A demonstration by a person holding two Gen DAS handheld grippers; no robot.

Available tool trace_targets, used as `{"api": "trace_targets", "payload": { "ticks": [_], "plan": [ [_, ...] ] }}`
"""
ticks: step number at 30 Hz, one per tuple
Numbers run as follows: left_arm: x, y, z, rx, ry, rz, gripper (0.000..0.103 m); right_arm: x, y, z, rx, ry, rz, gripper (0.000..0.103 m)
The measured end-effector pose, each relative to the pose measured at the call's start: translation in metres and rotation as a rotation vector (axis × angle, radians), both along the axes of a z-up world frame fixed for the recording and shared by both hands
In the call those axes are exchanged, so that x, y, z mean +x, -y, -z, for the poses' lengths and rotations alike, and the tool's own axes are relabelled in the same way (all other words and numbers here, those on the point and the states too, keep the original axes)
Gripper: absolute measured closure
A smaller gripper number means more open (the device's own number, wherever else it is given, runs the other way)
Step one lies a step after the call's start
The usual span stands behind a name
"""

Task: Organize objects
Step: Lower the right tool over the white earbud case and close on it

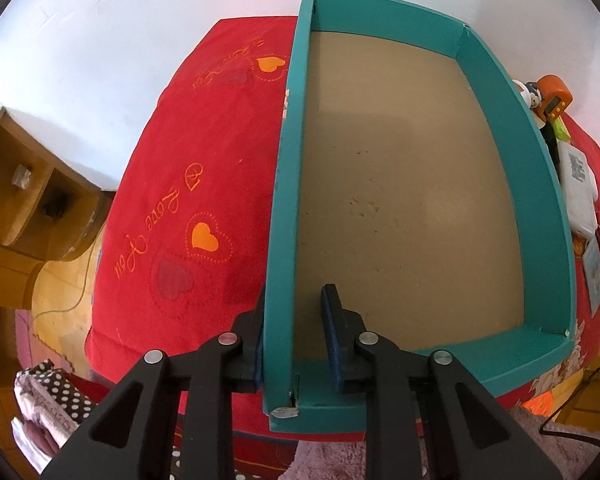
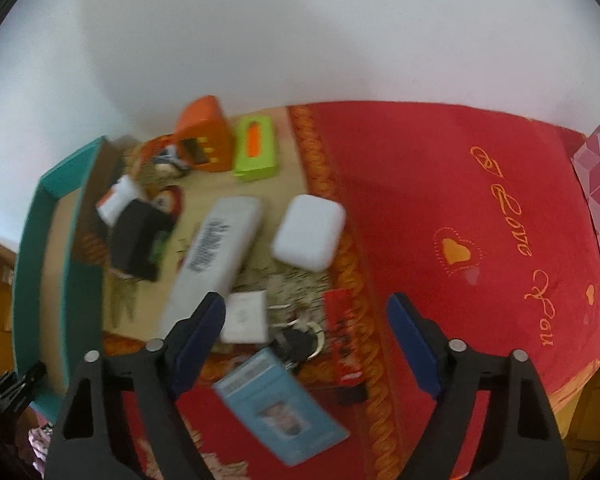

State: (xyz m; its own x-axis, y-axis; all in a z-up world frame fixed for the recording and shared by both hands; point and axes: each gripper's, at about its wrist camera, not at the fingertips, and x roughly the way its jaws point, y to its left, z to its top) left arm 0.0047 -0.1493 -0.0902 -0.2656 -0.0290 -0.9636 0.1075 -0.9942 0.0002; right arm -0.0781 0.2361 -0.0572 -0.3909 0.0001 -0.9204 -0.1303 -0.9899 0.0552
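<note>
While my left gripper [image 1: 296, 340] straddles the empty box [image 1: 284, 200] wall, unclamped, my right gripper [image 2: 306, 336] hangs wide; everything remains unsorted.

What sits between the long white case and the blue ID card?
In the right wrist view, a small white square box lies between the long white case and the blue ID card.

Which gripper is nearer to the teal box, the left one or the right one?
Left. The left gripper straddles a side wall of the teal box; the right gripper hovers open over clutter beside the box.
</note>
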Motion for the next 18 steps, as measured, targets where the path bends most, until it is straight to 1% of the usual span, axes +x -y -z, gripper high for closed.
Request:
{"api": "trace_targets", "payload": {
  "ticks": [4,18],
  "plan": [
    [-0.003,0.0,0.001,-0.009,0.002,-0.001,0.079,-0.013,-0.006,0.012,0.047,0.024,-0.011,0.023],
    [-0.002,0.001,0.001,-0.014,0.002,-0.005,0.079,-0.038,-0.005,0.031,0.095,0.034,-0.054,0.023]
  ]
}}
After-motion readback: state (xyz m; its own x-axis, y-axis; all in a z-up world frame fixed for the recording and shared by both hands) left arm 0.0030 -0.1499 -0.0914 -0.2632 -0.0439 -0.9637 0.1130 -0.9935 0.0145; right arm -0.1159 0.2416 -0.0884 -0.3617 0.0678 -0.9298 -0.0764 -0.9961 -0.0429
